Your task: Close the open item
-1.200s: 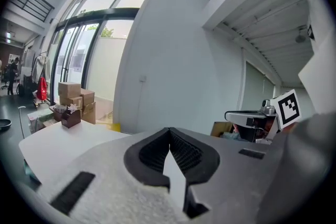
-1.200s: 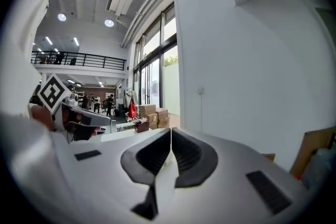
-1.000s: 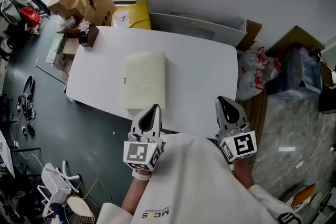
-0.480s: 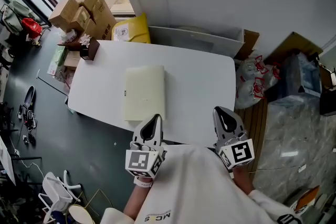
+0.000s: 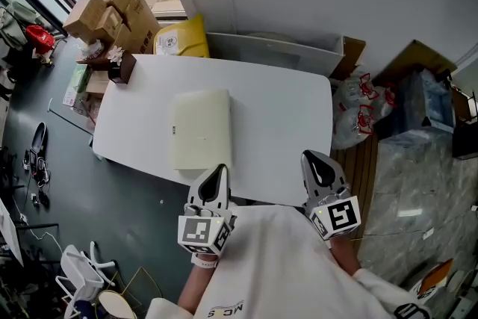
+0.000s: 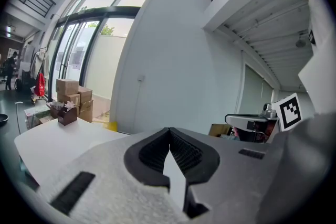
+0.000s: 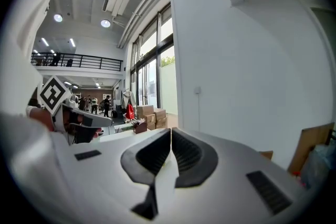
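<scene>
A flat cream-coloured case lies on the white table, left of its middle, lid down and flush. My left gripper hovers at the table's near edge, just short of the case's near end, jaws shut and empty. My right gripper hangs off the table's near right corner, also shut with nothing in it. In the left gripper view the left gripper has its ribbed pads pressed together. The right gripper looks the same in the right gripper view. Both point roughly level over the table.
A small brown box with flowers stands on the table's far left corner. Cardboard boxes and a yellow bag sit behind it, a grey bin lies along the wall, and plastic bags are on the right.
The head view has shifted slightly. Both grippers stay shut and the cream case stays where it was.
</scene>
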A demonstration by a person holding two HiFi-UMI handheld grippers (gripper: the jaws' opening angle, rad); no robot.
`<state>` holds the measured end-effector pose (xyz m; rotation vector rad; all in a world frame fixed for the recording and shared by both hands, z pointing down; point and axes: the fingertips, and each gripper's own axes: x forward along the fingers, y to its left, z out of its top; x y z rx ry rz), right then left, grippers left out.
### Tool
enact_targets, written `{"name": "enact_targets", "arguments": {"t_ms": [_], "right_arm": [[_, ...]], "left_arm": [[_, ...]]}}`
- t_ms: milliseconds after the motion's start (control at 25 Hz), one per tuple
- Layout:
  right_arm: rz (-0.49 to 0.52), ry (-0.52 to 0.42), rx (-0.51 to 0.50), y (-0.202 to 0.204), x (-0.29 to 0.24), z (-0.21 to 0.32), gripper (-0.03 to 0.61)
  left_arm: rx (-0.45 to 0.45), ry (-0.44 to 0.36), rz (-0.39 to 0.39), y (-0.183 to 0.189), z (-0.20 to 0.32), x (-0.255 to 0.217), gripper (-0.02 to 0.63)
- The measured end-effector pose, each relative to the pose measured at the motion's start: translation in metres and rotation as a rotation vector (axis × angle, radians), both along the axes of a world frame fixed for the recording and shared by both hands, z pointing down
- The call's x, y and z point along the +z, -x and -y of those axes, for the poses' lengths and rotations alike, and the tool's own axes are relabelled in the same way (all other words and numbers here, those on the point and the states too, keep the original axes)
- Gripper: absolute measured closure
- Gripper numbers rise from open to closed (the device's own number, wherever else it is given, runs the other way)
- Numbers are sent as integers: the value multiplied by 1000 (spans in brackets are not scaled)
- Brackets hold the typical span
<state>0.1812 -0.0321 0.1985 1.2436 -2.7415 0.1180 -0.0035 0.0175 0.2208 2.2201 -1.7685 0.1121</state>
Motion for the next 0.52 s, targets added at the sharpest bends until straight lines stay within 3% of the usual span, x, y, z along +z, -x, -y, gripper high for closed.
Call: {"name": "enact_targets", "arguments": {"t_ms": [520], "right_arm": [[-8,8,-24,8,1,-3,558]], "left_arm": [[2,-5,-19,-3,0,0,588]]}}
